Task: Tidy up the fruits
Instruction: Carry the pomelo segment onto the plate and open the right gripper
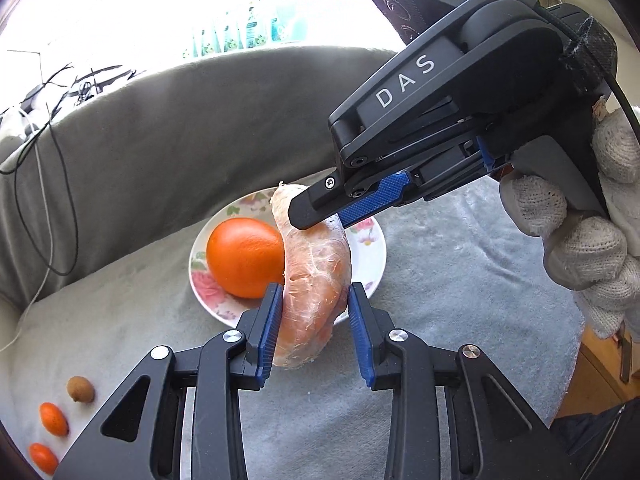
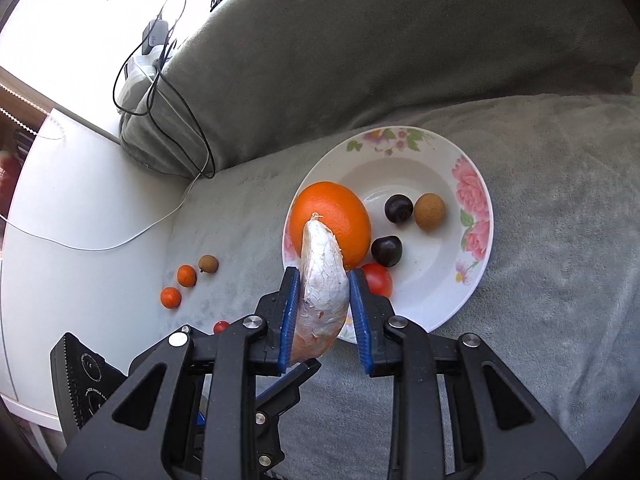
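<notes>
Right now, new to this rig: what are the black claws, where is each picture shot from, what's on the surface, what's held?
No robot here. A person holds a two-finger tool in each hand; a fisheye camera on each looks along its blue pads.

The left wrist view shows the left tool in the foreground and the right tool coming in from upper right, held by a gloved hand. The right wrist view shows the right tool from its own camera.

Both are shut on one peeled citrus segment, one at each end, above the near rim of a floral plate.

The plate sits on a grey blanket and holds an orange, two dark fruits, a brown fruit and a red one. Small orange, brown and red fruits lie loose on the blanket.
</notes>
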The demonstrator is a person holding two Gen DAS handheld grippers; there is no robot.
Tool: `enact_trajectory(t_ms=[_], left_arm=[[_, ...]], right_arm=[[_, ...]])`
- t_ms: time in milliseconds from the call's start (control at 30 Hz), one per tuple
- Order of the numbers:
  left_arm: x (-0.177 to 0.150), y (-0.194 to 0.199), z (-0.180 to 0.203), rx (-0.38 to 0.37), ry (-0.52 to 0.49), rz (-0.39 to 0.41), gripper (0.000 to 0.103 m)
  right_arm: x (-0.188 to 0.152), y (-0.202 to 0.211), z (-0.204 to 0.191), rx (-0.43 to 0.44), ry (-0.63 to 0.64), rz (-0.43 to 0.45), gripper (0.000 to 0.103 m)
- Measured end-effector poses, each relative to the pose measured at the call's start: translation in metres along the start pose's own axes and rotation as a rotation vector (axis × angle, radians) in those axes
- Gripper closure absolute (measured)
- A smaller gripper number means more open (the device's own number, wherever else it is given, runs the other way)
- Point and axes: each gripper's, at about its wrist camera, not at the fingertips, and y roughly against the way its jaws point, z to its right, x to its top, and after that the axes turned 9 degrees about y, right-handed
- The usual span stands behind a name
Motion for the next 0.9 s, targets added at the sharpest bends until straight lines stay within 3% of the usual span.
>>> enact_trajectory(t_ms=[467, 900], left_arm=[[0.026, -0.034, 0.020, -0.042, 0.015, -0.004, 0.071], [0.030, -0.052, 0.020, -0.041, 0.032, -0.020, 0.071]], right_arm=[[0.015, 0.015, 0.046, -0.029, -0.052, 0.024, 0.077], [0.022, 0.011, 0.061, -0.035, -0.062, 0.025, 0.077]])
